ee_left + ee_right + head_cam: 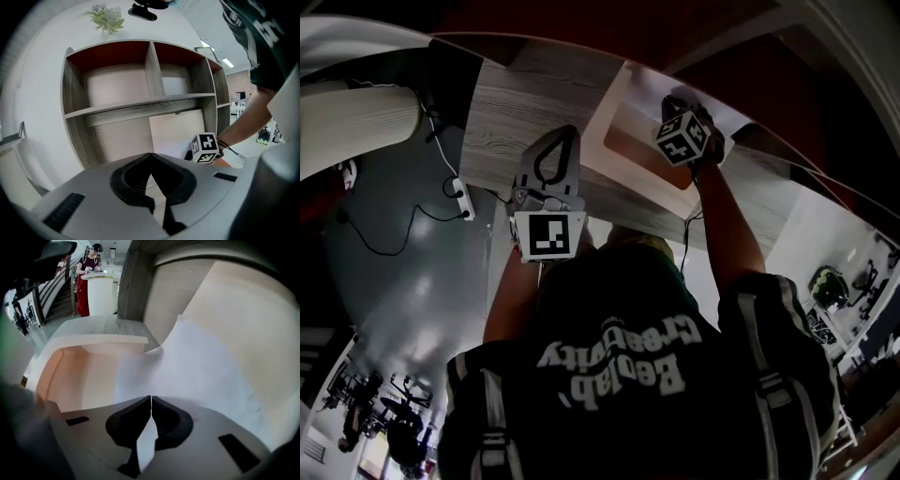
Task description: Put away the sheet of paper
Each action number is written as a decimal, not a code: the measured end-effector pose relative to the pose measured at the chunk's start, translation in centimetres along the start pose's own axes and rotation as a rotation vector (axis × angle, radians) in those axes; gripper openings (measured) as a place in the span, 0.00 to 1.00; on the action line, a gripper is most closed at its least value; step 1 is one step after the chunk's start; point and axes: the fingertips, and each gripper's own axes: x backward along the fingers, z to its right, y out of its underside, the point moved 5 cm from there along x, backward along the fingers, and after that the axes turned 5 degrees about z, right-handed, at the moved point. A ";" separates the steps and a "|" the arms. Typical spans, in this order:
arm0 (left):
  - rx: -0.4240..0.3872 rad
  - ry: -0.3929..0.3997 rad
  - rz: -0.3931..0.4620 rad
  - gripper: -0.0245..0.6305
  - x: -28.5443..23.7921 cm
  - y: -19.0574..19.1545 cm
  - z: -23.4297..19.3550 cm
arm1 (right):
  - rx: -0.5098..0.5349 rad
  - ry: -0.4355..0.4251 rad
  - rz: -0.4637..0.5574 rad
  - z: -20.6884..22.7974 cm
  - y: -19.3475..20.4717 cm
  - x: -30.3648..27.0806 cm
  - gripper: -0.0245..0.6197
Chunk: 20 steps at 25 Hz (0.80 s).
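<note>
The white sheet of paper (201, 366) lies curled inside the shelf's lower right compartment (180, 129), its far edge leaning up against the pale wall. My right gripper (151, 398) is shut just over the sheet's near part. The paper faces it broadside and is not pinched between the pads. In the head view this right gripper (677, 103) reaches into the white-rimmed opening (614, 103). My left gripper (151, 155) is shut and empty. It hangs in front of the shelf's lower left panel, to the left of the right gripper, as the head view of the left gripper (564, 133) shows.
The grey wood shelf unit (140, 103) has two open upper cubbies and a plant (107, 18) on top. A cable and power strip (461, 197) lie on the floor at its left. A person in red (89, 268) stands far off by a white column.
</note>
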 end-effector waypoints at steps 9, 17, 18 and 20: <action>0.020 -0.032 -0.015 0.07 1.2 0.9 -0.9 | -0.014 -0.101 -0.084 -3.2 1.5 -0.6 0.09; 0.013 -0.028 -0.017 0.07 1.7 0.8 -0.8 | -0.042 -0.135 -0.129 -6.4 1.9 1.1 0.09; 0.012 -0.026 -0.017 0.07 1.7 0.8 -0.8 | -0.030 -0.137 -0.133 -6.6 1.9 1.2 0.09; 0.012 -0.025 -0.012 0.07 1.8 0.7 -0.8 | -0.014 -0.120 -0.132 -6.4 2.0 1.3 0.09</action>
